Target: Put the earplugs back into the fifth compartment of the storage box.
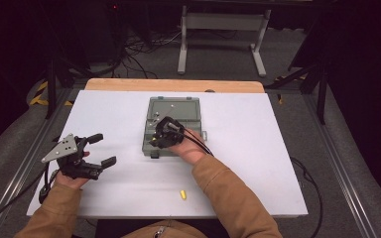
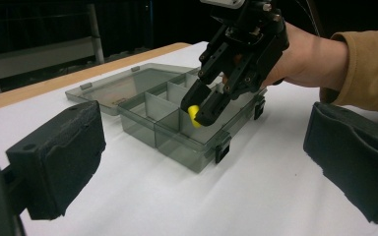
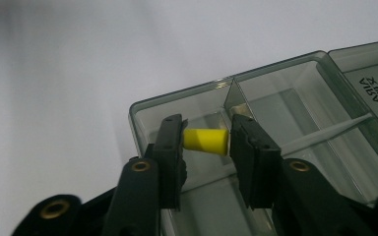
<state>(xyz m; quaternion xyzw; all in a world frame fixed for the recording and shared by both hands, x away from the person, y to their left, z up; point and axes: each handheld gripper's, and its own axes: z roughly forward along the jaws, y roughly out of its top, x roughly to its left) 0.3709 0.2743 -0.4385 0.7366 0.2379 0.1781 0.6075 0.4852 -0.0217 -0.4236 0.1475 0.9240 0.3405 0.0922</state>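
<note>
A grey see-through compartment box (image 1: 147, 130) lies open at the table's middle, its lid (image 1: 174, 107) folded away from me. My right gripper (image 1: 159, 138) tilts down into the box's near left corner compartment (image 3: 147, 118). A small yellow plug (image 3: 205, 141) lies level between its jaws: the wide end rests against one pad and a thin gap shows at the other pad. The left gripper view shows the same plug (image 2: 193, 114) at the right gripper's (image 2: 204, 105) tips, just above the box (image 2: 177, 142). My left gripper (image 1: 98, 149) rests at the table's left, open and empty.
A second yellow plug (image 1: 182, 194) lies on the white table (image 1: 258, 148) near the front edge, under my right forearm's side. Cables trail from both grippers off the table. A wooden strip (image 1: 173, 85) runs along the far edge.
</note>
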